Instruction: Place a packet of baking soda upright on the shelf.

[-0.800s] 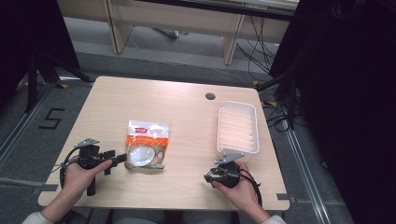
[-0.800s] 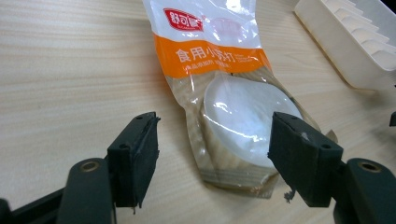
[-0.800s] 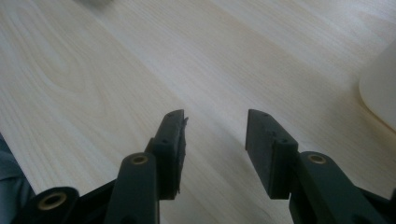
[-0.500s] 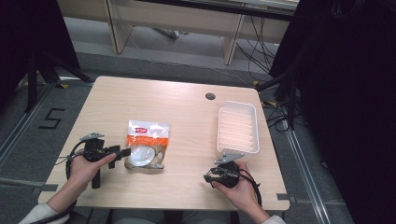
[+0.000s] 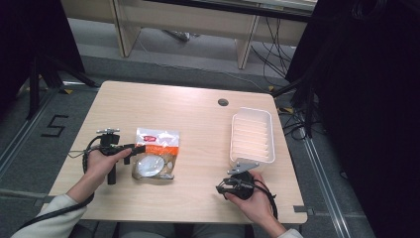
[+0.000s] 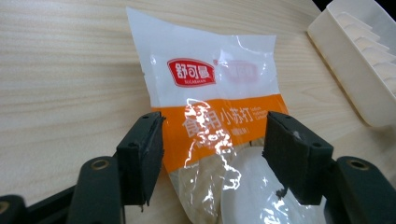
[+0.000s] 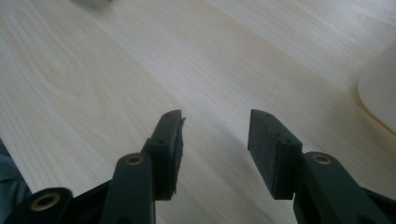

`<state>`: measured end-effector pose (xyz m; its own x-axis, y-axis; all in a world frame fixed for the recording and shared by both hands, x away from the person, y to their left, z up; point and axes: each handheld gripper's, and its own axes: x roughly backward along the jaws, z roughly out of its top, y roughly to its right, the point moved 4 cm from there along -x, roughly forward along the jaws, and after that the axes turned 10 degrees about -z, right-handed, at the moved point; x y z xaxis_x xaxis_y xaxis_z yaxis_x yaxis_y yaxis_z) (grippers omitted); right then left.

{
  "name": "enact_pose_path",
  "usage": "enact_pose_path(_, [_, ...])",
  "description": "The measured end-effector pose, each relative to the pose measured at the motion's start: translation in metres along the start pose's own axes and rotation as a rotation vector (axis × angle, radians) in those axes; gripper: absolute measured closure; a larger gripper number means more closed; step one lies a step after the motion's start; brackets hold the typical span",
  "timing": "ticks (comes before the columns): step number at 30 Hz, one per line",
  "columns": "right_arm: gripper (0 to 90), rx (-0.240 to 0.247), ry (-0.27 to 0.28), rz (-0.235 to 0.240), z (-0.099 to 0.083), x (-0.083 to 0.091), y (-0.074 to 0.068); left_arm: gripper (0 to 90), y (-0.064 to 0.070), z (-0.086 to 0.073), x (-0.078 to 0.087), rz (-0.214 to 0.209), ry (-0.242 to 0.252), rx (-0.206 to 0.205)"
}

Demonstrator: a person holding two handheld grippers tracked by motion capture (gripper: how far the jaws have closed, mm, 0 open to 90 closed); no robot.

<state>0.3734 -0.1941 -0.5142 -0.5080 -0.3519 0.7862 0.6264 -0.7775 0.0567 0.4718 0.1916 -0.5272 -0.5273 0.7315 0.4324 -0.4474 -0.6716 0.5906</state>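
Snack packet (image 5: 154, 152) lies flat on the wooden table (image 5: 198, 124), left of centre, at about 9 o'clock from the white ribbed tray (image 5: 251, 135), well apart from it. Left gripper (image 5: 132, 148) sits at the packet's 9 o'clock edge, jaws spread wide either side of the orange band (image 6: 219, 122), not clamped. Right gripper (image 5: 224, 187) at the tray's 6 o'clock, jaws apart over bare wood.
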Motion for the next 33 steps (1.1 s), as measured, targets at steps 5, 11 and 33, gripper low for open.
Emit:
enact_pose_path(5, [55.5, 0.003, 0.004, -0.002, 0.0, 0.0, 0.001, 38.3, -0.005, 0.003, -0.004, 0.012, 0.0, 0.008])
enact_pose_path(11, [55.3, 0.006, 0.005, 0.001, 0.0, 0.0, 0.001, 38.3, -0.006, 0.004, 0.0, 0.039, 0.015, -0.007])
enact_pose_path(33, [54.8, 0.002, 0.004, 0.005, 0.0, 0.0, 0.001, 43.8, -0.014, -0.002, -0.019, -0.016, -0.031, 0.05])
